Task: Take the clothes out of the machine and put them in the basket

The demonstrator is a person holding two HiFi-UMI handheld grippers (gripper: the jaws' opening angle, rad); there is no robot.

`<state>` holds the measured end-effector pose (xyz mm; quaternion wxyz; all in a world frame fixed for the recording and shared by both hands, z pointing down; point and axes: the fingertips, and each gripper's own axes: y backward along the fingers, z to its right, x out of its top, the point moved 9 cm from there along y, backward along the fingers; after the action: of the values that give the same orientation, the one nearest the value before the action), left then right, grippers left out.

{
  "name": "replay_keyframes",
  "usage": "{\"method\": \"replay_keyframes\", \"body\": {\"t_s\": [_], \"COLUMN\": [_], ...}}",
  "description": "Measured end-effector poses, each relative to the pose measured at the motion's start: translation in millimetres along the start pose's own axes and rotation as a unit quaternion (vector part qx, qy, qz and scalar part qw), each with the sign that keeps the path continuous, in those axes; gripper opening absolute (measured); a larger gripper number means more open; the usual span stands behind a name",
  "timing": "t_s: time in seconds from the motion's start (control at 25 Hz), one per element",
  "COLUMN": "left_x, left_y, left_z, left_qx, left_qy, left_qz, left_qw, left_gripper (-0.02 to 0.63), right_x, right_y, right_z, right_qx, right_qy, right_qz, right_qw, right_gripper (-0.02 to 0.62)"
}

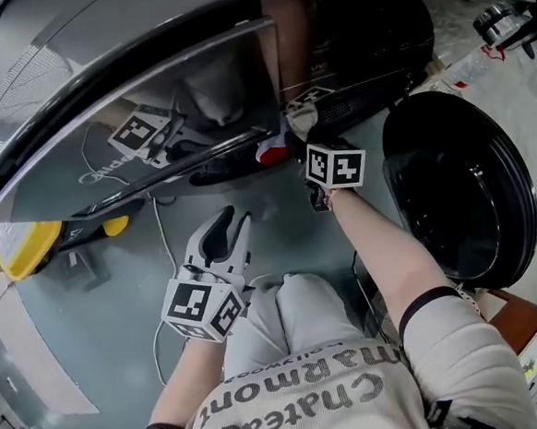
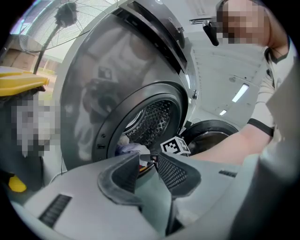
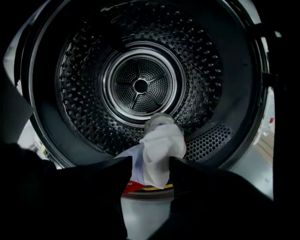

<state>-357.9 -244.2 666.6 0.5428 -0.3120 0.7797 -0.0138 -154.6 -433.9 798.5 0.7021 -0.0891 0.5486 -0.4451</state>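
Two grippers empty, fingers spread: right gripper (image 3: 151, 161) squared on cloth (image 3: 159, 140) at drum (image 3: 84, 93) lip for pickup; left gripper (image 2: 147, 159) held back.

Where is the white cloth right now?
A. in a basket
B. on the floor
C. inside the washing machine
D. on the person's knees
C: the white cloth lies low at the front of the washing machine's drum.
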Motion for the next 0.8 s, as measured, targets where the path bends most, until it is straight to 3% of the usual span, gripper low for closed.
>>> {"method": "replay_keyframes", "body": {"t_s": [0.36,0.56,0.8], "left_x": [-7.2,-6.6,20.7], "left_y": [-3.5,6.4,29.7], "left_z": [-2.2,2.7,29.5], "left_qx": [0.002,0.009,0.010], "left_qy": [-0.001,0.007,0.028], "left_qz": [0.022,0.012,-0.009], "left_qw": [0.9998,0.9999,0.9995], "left_gripper": [0.117,0.117,0.117], "right_x": [-14.0,-17.9,-2.9], "right_y": [-20.2,-7.6,41.0], "right_z": [-3.6,-4.5,-32.1], "right_qx": [-0.059,-0.070,-0.045], "right_qy": [0.075,0.093,0.111], "right_qz": [-0.012,0.001,0.005], "right_qw": [0.995,0.993,0.993], "right_gripper": [0.253,0.074,0.048]}}
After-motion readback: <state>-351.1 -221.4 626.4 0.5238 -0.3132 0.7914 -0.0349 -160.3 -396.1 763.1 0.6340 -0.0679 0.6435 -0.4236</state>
